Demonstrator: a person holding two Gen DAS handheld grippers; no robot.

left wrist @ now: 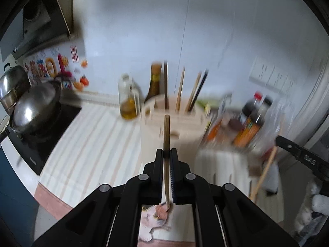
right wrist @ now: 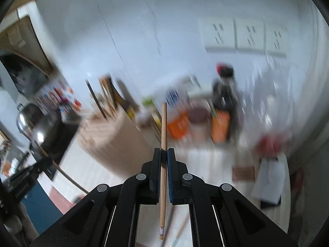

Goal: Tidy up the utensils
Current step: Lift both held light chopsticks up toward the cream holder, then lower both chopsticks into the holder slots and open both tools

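Striped counter; left view alone shows the wok.

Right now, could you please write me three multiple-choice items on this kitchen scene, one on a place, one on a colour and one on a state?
1. Where does the round utensil holder stand?
A. On the striped counter, in front of the bottles
B. On the black stove
C. On the floor

2. What colour are the pads on the fingers of the left gripper?
A. Red
B. Blue
C. Yellow

3. What is the state of the right gripper?
A. Open and empty
B. Shut on a spoon
C. Shut on a wooden chopstick

Answers:
1 A: the holder sits on the striped counter, with the oil bottle and a brown bottle behind it.
2 B: a blue pad shows along the inner face of the finger.
3 C: the fingers clamp the light wooden chopstick, which stands up between them.
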